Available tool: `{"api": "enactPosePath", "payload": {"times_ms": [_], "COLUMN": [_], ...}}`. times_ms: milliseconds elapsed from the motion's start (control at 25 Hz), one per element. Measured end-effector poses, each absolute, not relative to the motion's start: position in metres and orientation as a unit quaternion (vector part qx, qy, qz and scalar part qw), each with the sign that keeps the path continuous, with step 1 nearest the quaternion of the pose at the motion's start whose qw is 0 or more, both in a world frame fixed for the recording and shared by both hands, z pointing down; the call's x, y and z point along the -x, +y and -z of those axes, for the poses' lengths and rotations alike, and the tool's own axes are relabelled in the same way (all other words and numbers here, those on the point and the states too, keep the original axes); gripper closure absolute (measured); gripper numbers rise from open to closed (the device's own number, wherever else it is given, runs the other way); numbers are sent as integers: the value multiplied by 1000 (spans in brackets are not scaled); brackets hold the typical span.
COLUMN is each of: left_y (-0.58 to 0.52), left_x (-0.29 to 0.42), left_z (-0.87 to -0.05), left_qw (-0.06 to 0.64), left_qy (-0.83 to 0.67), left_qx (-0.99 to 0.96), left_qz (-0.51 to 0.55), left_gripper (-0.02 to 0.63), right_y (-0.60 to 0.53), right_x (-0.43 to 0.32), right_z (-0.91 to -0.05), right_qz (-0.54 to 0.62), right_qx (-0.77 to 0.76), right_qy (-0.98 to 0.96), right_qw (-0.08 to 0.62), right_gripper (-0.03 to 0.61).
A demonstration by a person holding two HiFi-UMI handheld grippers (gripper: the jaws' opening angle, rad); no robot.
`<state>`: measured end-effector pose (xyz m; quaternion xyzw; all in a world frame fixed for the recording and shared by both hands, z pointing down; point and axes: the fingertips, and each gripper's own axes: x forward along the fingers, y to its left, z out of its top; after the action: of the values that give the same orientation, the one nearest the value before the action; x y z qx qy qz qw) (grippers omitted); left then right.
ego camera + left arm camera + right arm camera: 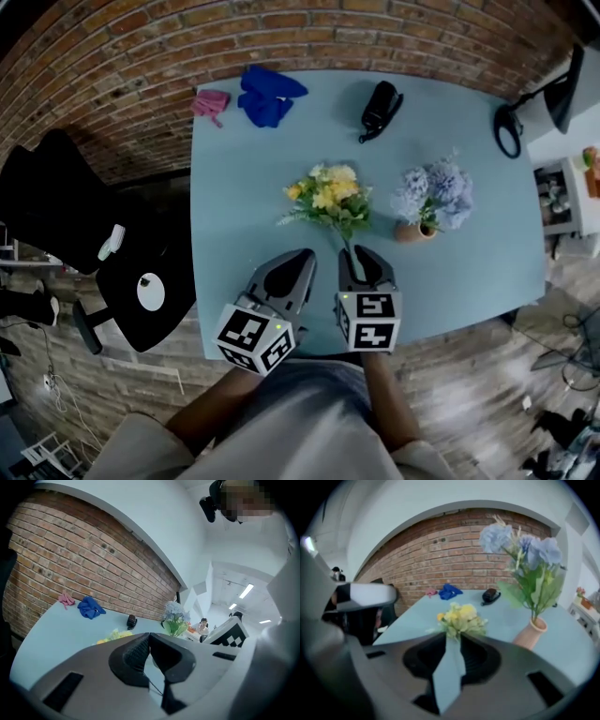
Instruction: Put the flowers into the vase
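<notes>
A bunch of yellow flowers [330,195] lies on the light blue table [234,216], heads away from me. Its stem runs back into the gap of my right gripper [359,258]. That gripper's jaws stand apart; in the right gripper view [452,637] bare table shows between them, with the yellow flowers [459,618] just ahead. A small tan vase [412,232] holding blue flowers [433,192] stands to the right, upright in the right gripper view [530,633]. My left gripper [298,258] is shut and empty beside the right one, its pads meeting [149,637].
At the far edge lie a blue cloth [267,96], a pink cloth [210,102] and a black object [380,105]. A black chair [94,244] stands left of the table. A black lamp or cable ring [511,127] sits at the right corner. A brick wall runs behind.
</notes>
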<state>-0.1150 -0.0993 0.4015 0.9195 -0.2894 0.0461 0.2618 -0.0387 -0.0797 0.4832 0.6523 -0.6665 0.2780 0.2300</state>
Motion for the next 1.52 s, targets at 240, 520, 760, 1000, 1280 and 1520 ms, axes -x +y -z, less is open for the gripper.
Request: {"api": "enactPosePath", "payload": {"times_ms": [240, 520, 760, 1000, 1280, 1520], "left_y": [-106, -115, -119, -123, -129, -136], "left_x": [118, 120, 121, 125, 132, 138], "left_z": [-406, -413, -420, -425, -431, -435], "left_qw": [278, 290, 301, 307, 316, 322], "left_qy": [-285, -287, -288, -291, -299, -307], "left_qx": [-916, -912, -908, -905, -900, -895], "left_qz": [-39, -38, -41, -43, -41, -39], "left_gripper": [595, 595, 595, 595, 595, 595], "right_y": [-89, -101, -106, -109, -114, -117], "right_x": [33, 30, 24, 24, 21, 22], "right_z": [-509, -526, -543, -560, -580, -592], "right_qz": [-289, -305, -314, -320, -334, -347], "right_qx": [-662, -652, -651, -642, -633, -627], "right_qy": [-643, -637, -622, -615, -600, -593], "right_qw": [255, 276, 300, 328, 357, 367], "right_gripper": [466, 452, 442, 442, 442, 443]}}
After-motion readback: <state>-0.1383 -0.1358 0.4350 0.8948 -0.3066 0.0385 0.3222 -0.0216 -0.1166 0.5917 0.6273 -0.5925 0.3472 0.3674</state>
